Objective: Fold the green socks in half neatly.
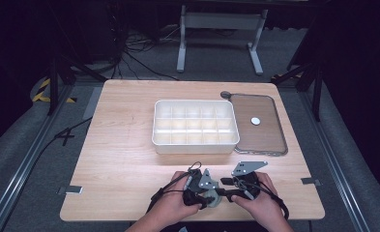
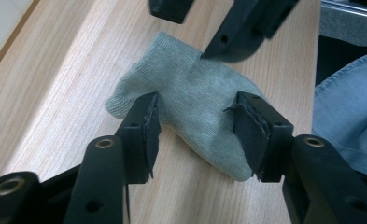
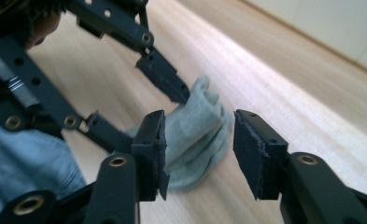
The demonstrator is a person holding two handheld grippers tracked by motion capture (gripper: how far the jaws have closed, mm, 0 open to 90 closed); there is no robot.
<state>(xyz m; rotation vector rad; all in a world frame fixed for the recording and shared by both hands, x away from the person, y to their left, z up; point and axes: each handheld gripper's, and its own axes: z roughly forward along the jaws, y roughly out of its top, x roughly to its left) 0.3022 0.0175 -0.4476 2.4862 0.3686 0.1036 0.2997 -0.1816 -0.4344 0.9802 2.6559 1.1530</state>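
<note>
While both tools sit at the near edge of the light wooden bench [image 1: 124, 159], a small grey-green knitted sock [image 2: 195, 112] lies flat between them.

Left tool [image 2: 197, 130]: jaws spread apart, straddling the sock without clamping it. Right tool [image 3: 200, 149]: jaws likewise apart, with the sock's folded end between them; contact cannot be confirmed. White plastic divided organiser box [image 1: 196, 126]: stands mid-bench, well apart from the sock, all visible compartments empty. Flat brown-tinted lid with grey rim [image 1: 257, 124]: lies just beside the box on its right, carrying a small white round disc [image 1: 255, 121].
</note>
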